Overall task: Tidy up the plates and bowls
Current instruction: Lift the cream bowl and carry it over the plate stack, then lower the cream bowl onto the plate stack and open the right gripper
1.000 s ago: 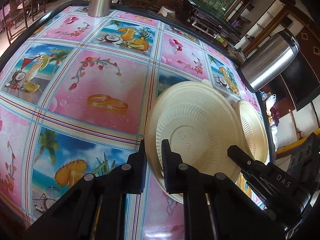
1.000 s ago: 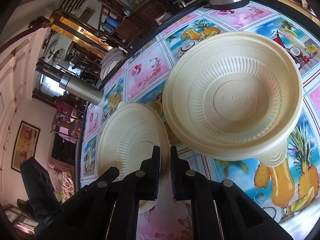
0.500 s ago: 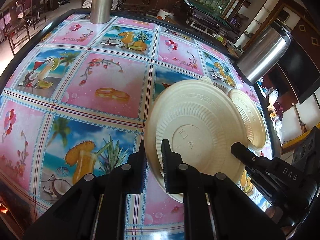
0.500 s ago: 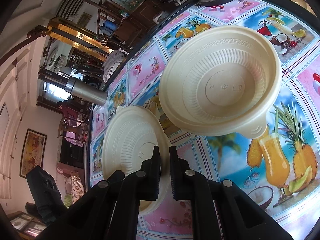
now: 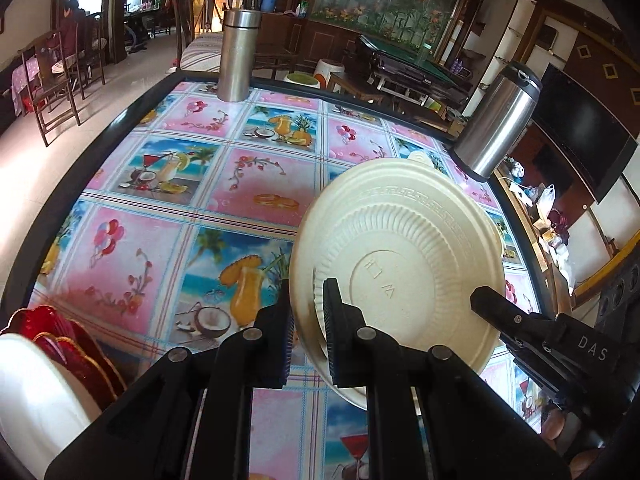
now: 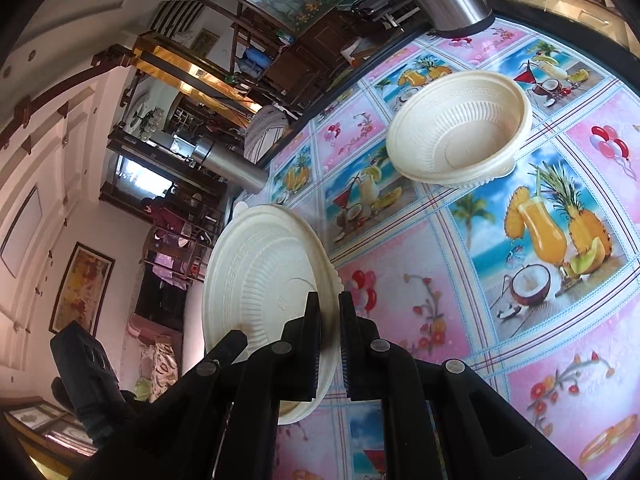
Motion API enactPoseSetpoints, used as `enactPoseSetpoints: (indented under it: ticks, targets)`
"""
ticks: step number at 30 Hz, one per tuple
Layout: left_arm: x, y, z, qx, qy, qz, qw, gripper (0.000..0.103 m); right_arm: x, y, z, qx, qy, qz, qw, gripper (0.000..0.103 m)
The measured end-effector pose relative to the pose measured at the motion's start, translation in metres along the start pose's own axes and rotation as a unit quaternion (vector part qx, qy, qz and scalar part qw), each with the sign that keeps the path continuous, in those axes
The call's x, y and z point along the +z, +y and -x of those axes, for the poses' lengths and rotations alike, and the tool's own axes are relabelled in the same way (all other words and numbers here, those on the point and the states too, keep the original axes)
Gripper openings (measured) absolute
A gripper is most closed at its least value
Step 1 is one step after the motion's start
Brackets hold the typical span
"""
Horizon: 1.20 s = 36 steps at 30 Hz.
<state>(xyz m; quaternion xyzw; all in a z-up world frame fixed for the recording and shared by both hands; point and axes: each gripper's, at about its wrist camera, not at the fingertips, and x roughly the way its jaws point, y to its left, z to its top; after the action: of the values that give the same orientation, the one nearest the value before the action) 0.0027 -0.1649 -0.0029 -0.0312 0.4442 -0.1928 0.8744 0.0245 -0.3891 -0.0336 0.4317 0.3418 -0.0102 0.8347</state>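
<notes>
Fruit-print tablecloth [image 5: 168, 280] covers the table. Nearest, the left gripper [image 5: 307, 330] pinches a cream bowl [image 5: 400, 280] by its 7 o'clock rim (bowl tilted on edge); the right gripper [image 6: 329, 336] likewise clamps a second cream bowl [image 6: 260, 300]. Farther, at 1 o'clock, two steel flasks [image 5: 496, 124].

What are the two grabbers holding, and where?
Left gripper pinches a cream bowl by its rim; right gripper pinches another cream bowl by its rim.

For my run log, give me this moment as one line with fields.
left gripper: shut on cream bowl rim | right gripper: shut on second cream bowl rim | both off tablecloth
</notes>
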Motion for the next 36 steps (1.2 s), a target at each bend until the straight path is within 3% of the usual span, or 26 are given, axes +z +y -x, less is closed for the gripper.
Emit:
enactPoseSetpoints:
  ticks: [9,19,31,36]
  targets:
    - [-0.023,0.052,0.064,0.03,-0.054,0.013,0.998,0.012,-0.047,0.058,0.02,0.031,0.006,0.053,0.998,0.008]
    - [-0.051,0.122,0.118,0.084,-0.101,0.038,0.9906,0.012,-0.113,0.131,0.006,0.06,0.039,0.122,0.99,0.008]
    - [-0.073,0.181,0.132,0.118,-0.104,0.066,0.9853,0.012,-0.182,0.183,-0.024,0.062,0.085,0.168,0.98,0.009]
    - [-0.076,0.194,0.125,0.112,-0.08,0.074,0.9877,0.012,-0.199,0.187,-0.036,0.054,0.102,0.173,0.978,0.009]
